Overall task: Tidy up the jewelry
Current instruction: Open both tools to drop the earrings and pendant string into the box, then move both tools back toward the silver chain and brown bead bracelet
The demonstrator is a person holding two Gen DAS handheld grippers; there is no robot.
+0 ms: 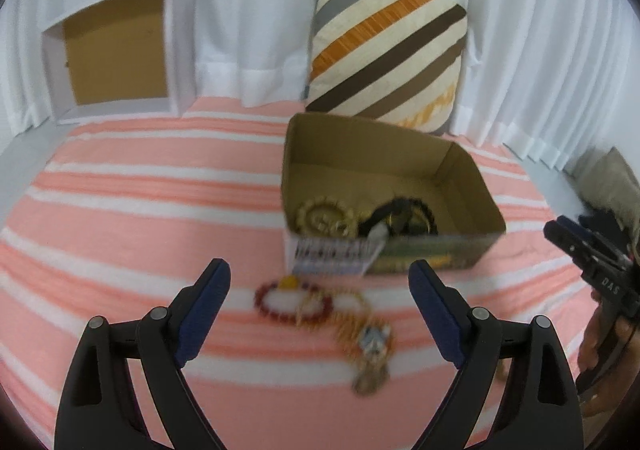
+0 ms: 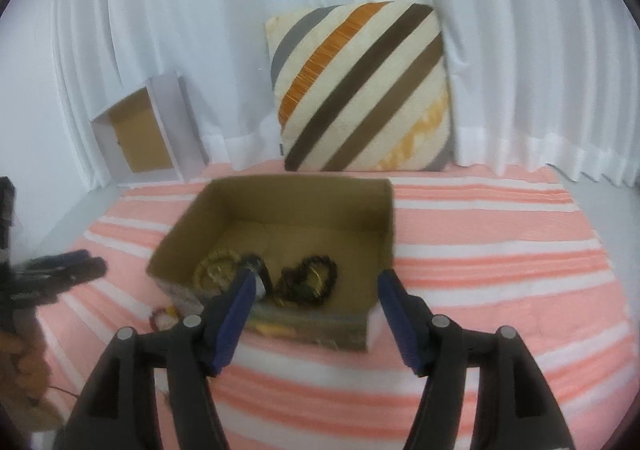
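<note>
Both tools — left tool (image 1: 320, 290), right tool (image 2: 316, 290) — agape, empty; "DAS" on the right tool; box (image 1: 460, 177) label blurred.

Pink-and-white striped bedspread (image 1: 140, 209) under cardboard box (image 1: 460, 185), red bead bracelet (image 1: 294, 304), gold necklace (image 1: 360, 330), striped cushion (image 1: 384, 45).
</note>
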